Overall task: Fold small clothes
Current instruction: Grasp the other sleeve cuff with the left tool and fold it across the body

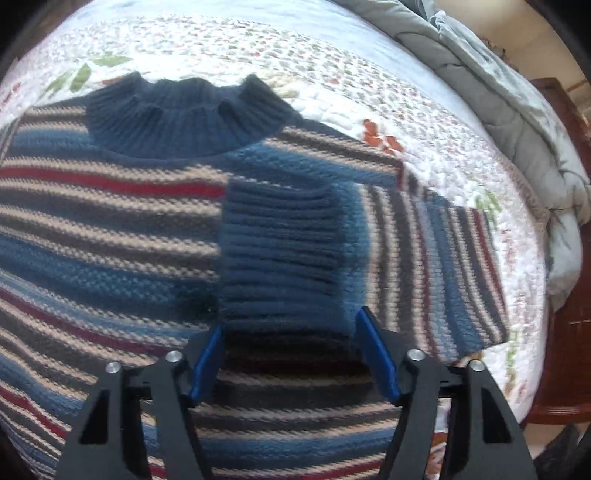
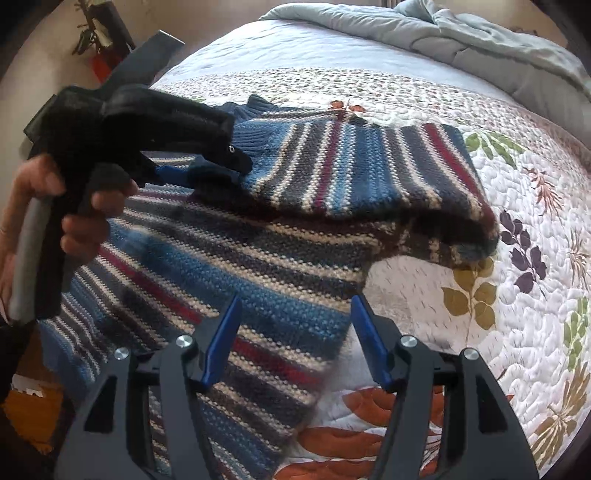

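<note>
A small striped knit sweater point(image 1: 110, 229) in blue, grey, cream and red lies flat on a quilted bed, its dark blue ribbed collar point(image 1: 184, 114) toward the far side. One sleeve point(image 1: 424, 251) is folded across the chest, its dark blue ribbed cuff point(image 1: 280, 251) lying on the body. My left gripper point(image 1: 291, 328) is open, its jaws either side of the cuff's near end. In the right wrist view the left gripper point(image 2: 218, 166) hovers over the folded sleeve point(image 2: 351, 173). My right gripper point(image 2: 293, 314) is open and empty above the sweater's side edge point(image 2: 258, 295).
The floral quilt point(image 2: 498, 295) covers the bed. A rumpled grey duvet point(image 2: 443, 33) lies at the far end. A dark wooden bed frame point(image 1: 557, 332) borders the right side. A plant point(image 2: 92, 33) stands on the floor beyond the left corner.
</note>
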### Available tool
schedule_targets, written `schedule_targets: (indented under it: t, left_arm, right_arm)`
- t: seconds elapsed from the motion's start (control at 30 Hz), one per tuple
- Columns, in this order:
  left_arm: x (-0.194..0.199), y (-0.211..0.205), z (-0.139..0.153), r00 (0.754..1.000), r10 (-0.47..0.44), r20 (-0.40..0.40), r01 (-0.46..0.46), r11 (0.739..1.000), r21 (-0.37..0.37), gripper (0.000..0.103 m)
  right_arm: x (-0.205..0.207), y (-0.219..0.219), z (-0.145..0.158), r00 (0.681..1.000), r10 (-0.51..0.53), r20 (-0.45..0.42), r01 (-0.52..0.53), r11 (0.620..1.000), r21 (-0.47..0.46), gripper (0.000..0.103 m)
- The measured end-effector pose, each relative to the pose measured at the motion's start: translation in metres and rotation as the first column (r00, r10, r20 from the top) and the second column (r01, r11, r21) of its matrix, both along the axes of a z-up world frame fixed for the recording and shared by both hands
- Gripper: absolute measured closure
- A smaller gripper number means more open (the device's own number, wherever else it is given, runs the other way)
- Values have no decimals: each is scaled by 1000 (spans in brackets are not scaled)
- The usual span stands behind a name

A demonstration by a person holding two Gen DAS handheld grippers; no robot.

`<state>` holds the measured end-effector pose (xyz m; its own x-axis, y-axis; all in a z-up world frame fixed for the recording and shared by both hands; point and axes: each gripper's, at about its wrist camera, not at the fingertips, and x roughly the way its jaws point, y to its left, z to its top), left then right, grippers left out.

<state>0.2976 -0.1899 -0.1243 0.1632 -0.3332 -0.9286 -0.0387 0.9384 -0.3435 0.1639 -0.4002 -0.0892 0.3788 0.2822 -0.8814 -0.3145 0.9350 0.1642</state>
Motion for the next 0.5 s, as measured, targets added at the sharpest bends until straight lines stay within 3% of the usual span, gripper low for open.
schedule_targets:
  t: [0.13, 0.23, 0.33, 0.37, 0.4, 0.5]
  left_arm:
    - [-6, -13, 5, 1000, -22, -5, 22, 999, -43, 34]
    - [-4, -17, 1, 1000, -22, -2, 22, 998, -50, 37]
    - [2, -10, -5, 1000, 6, -12, -7, 999, -52, 57]
    - [3, -5, -5, 1000, 20, -15, -21, 997, -75, 78]
    - [2, -2, -5, 1000, 27, -13, -28, 996, -79, 89]
    - [-1, 14, 5, 997, 73, 20, -70, 993, -97, 94]
  right_arm:
    - [-3, -3, 3, 1000, -4, 6, 4, 1000, 11, 42]
    - [-5, 1, 5, 1000, 5, 18, -5, 1000, 1, 42]
    - [-7, 5, 6, 1000, 14, 21, -14, 1000, -1, 42]
    - [-8, 5, 7, 1000, 15, 22, -15, 1000, -1, 42]
    - [-9, 6, 8, 1000, 16, 25, -16, 1000, -2, 42]
    - [-12, 4, 13, 999, 7, 34, -7, 1000, -3, 41]
